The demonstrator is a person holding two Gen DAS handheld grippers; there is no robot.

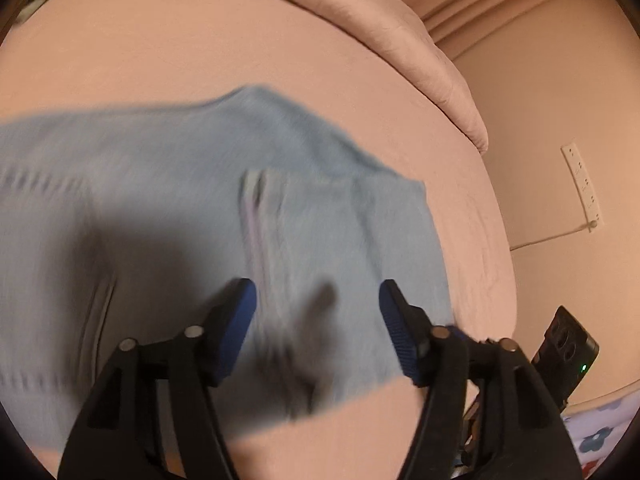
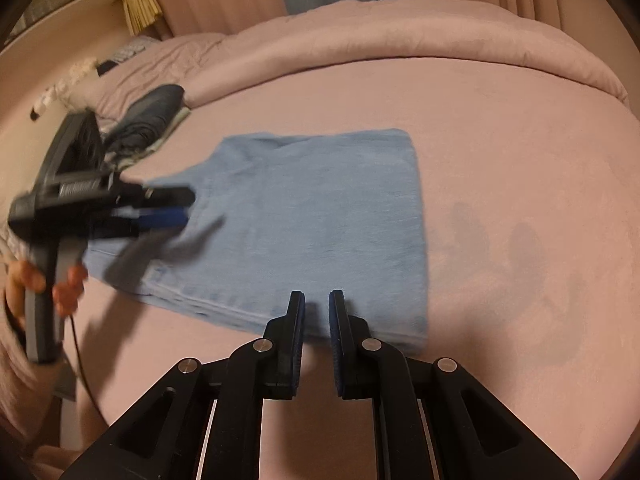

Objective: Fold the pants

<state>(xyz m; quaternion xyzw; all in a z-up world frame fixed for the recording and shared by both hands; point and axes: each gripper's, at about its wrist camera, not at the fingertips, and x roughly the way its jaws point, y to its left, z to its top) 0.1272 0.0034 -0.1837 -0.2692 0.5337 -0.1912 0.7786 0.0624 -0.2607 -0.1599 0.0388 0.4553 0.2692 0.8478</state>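
Light blue pants (image 2: pixel 312 216) lie folded into a rough rectangle on the pink bed sheet (image 2: pixel 520 160). They show blurred in the left wrist view as pants (image 1: pixel 200 200). My left gripper (image 1: pixel 316 286) hovers over their near right part, open, with nothing between the blue pads. From the right wrist view the left gripper (image 2: pixel 187 206) sits blurred at the pants' left edge, held by a hand (image 2: pixel 68 280). My right gripper (image 2: pixel 316 295) is at the pants' near edge. Its fingers are almost together and hold no cloth.
A folded pink comforter (image 2: pixel 400 32) runs along the far side of the bed. A dark garment (image 2: pixel 156 112) lies at the back left. A white power strip (image 1: pixel 582 184) is beyond the bed's right edge. A black device with a green light (image 1: pixel 568 344) sits at lower right.
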